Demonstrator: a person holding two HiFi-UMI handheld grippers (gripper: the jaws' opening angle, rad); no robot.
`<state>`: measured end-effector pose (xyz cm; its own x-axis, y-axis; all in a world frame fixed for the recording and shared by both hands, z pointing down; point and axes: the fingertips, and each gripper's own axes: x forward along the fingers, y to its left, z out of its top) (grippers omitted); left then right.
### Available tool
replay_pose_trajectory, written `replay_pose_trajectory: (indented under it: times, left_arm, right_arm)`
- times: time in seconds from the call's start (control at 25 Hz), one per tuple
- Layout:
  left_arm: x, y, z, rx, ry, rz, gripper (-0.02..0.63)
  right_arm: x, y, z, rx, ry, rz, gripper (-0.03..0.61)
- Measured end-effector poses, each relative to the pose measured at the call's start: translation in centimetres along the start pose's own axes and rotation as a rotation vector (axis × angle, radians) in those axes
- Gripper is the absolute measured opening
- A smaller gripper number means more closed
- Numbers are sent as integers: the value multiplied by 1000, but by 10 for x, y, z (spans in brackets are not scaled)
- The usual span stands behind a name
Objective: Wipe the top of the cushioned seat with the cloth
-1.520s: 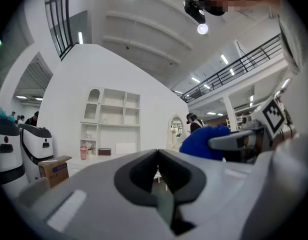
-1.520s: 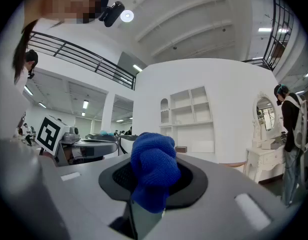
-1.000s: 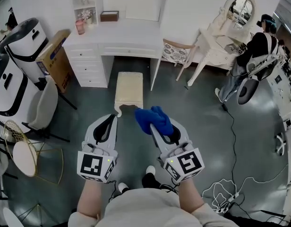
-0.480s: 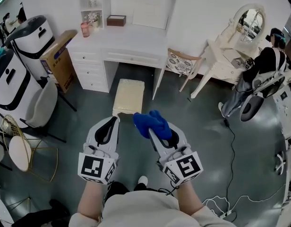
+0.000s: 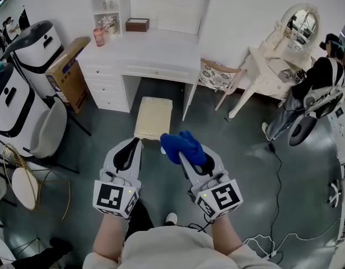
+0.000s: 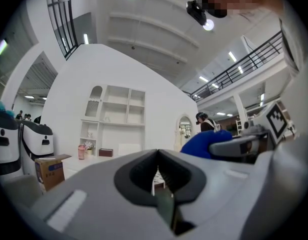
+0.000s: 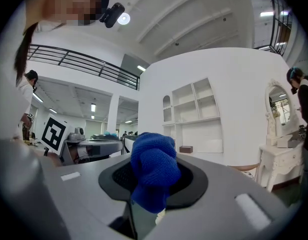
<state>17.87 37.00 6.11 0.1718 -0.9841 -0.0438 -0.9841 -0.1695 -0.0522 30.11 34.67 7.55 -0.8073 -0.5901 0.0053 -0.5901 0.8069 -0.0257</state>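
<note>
Moved: cushioned seat [image 5: 153, 116] now lower in head view.
Room: bare floor [image 5: 239, 167] flanks the seat; table [image 5: 150, 43] beyond.
Left hand-held gripper [image 5: 136, 142]: jaws together, empty.
Right hand-held gripper [image 5: 181, 152]: clamped on blue cloth [image 5: 182, 144], short of seat's near edge.
Gripper views: seat unseen.

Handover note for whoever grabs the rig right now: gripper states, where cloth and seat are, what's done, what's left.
Left gripper: shut, nothing between the jaws, held out in front of the body.
Right gripper: shut on the blue cloth, which bunches out past the jaw tips.
Cushioned seat: cream stool on the floor ahead of both grippers, at the white desk.
Done: cloth is gripped.
Left: the cloth is in the air, short of the seat and not touching it. Bring it down onto the seat top and wipe across.
</note>
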Motion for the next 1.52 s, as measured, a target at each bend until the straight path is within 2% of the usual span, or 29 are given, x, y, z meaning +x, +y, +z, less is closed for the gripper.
replay_pose_trajectory:
  times: [0.48, 0.92, 1.16, 1.52]
  left_arm:
    - [69, 103, 0, 28, 9, -96, 0]
    - [93, 190, -9, 20, 17, -186, 0]
    - [99, 217, -16, 20, 9, -238, 0]
    - [115, 237, -20, -4, -5, -266, 0]
  right_arm:
    - [114, -9, 8, 25, -13, -115, 126]
    - [197, 15, 3, 48, -5, -196, 126]
    - [218, 25, 0, 48, -14, -258, 126]
    - [236, 20, 1, 43, -15, -307, 126]
